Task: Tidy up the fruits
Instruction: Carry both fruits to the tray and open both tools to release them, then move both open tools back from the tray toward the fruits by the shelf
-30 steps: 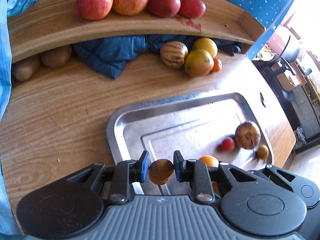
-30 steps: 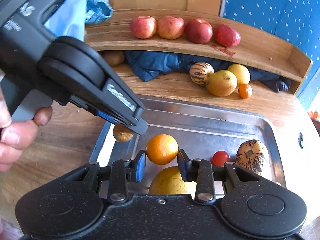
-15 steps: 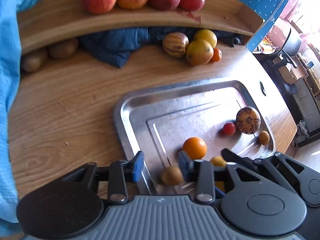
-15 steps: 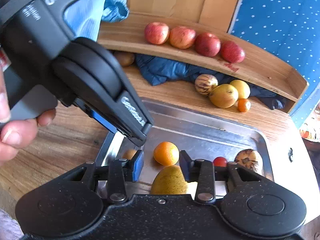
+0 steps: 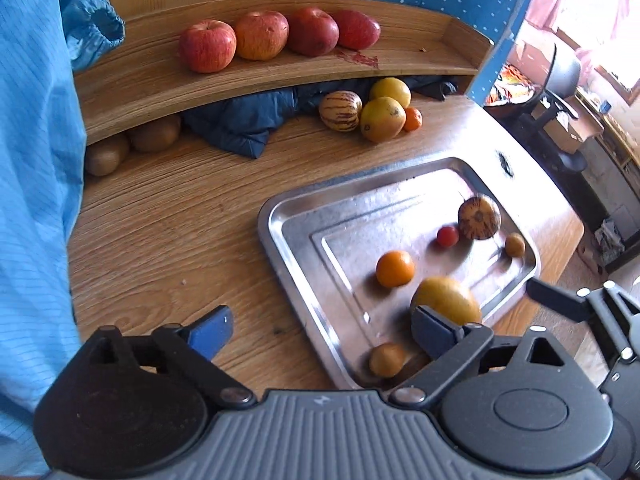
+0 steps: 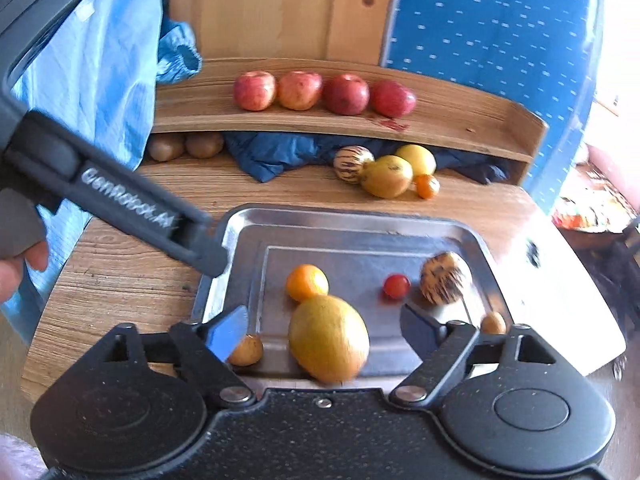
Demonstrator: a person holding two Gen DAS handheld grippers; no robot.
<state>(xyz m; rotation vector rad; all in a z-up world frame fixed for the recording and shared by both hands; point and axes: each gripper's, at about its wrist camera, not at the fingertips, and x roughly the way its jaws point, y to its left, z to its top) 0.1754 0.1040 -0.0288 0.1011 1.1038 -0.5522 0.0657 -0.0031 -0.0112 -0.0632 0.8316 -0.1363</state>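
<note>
resting between spread right tongs (image 6: 322,326): yellow fruit (image 6: 328,338)

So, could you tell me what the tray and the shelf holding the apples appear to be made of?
The tray looks like brushed steel: grey, shiny, with reflections and pressed ridges. The shelf looks like light wood, probably oak, matte, with visible grain lines.

The left gripper (image 5: 322,330) is spread wide and empty over the near edge of a metal tray (image 5: 296,248) on a wooden worktop (image 5: 168,240). In the tray lie a small brown fruit (image 5: 387,359) at the near corner, a yellow pear (image 5: 446,300), an orange (image 5: 395,268), a cherry tomato (image 5: 447,236) and a striped melon (image 5: 479,217). Four red apples (image 5: 280,36) line a curved shelf (image 5: 152,84) behind.
</note>
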